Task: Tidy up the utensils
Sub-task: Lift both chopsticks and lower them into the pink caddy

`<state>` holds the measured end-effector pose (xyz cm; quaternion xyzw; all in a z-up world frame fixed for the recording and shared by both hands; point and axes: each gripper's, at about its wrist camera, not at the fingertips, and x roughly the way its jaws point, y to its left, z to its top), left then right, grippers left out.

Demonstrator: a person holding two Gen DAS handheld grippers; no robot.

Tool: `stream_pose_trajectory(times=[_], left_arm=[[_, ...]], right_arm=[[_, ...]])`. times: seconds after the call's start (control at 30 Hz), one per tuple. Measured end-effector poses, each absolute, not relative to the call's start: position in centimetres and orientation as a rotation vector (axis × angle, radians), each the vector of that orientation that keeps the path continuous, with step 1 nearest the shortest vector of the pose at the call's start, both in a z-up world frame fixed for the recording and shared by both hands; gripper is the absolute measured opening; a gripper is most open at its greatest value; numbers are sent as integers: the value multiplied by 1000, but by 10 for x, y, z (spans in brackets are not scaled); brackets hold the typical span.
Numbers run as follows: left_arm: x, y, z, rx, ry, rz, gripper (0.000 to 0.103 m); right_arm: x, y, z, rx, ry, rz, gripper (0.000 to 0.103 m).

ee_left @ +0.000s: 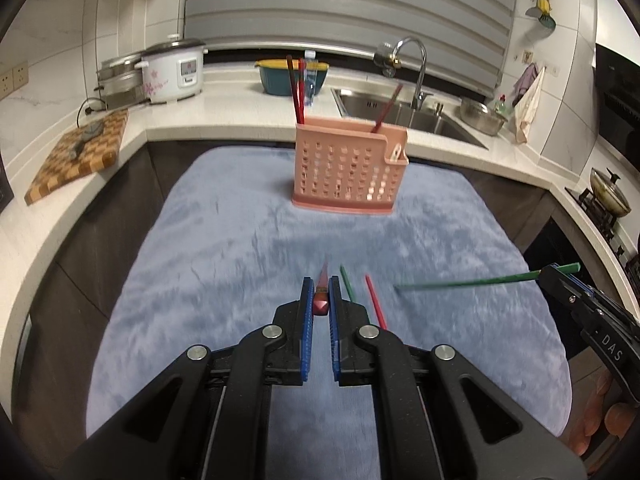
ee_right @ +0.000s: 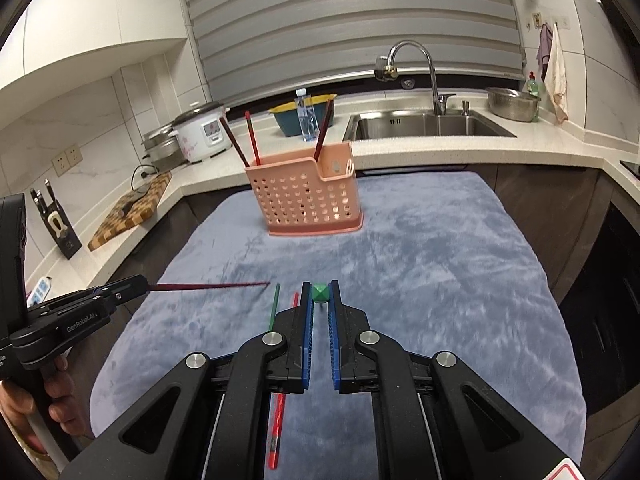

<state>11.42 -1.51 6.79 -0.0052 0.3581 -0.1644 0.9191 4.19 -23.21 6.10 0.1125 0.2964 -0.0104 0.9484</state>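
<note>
My left gripper (ee_left: 321, 286) pinches a dark red chopstick (ee_right: 208, 287), right gripper (ee_right: 320, 289) a green one (ee_left: 464, 281), both well short of the holder (ee_left: 346, 168); 2 more lie btwn.

A home kitchen with an L-shaped pale stone worktop.

A stainless steel sink (ee_right: 430, 126) with a curved chrome faucet (ee_right: 416, 72) sits under a window covered by grey blinds (ee_right: 352, 20). A white rice cooker (ee_right: 200, 130), a checkered wooden cutting board (ee_left: 80, 152), a knife block (ee_right: 56, 224), wall sockets (ee_right: 66, 158), hanging towels (ee_right: 554, 68) and a pan on a gas stove (ee_left: 610, 192) all point to domestic cooking.
</note>
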Motion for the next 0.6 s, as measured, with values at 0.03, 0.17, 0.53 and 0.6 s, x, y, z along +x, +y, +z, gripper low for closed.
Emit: stream_pose_trajectory(times=[0.03,0.17,0.53,0.6], left_arm=[[118,-15,73,-12,723,-335,7],[134,-17,91,-13,673,-324,7],[186,-18,142,-50,573,-332,7],[197,-19,156,-61,547,-336,7]], right_arm=[[44,-233,65,228,593,-21,7],[59,-241,82,265,552,-8,7],[108,-260,124,323,467,18,7],[122,-264,136,339,440,29,7]])
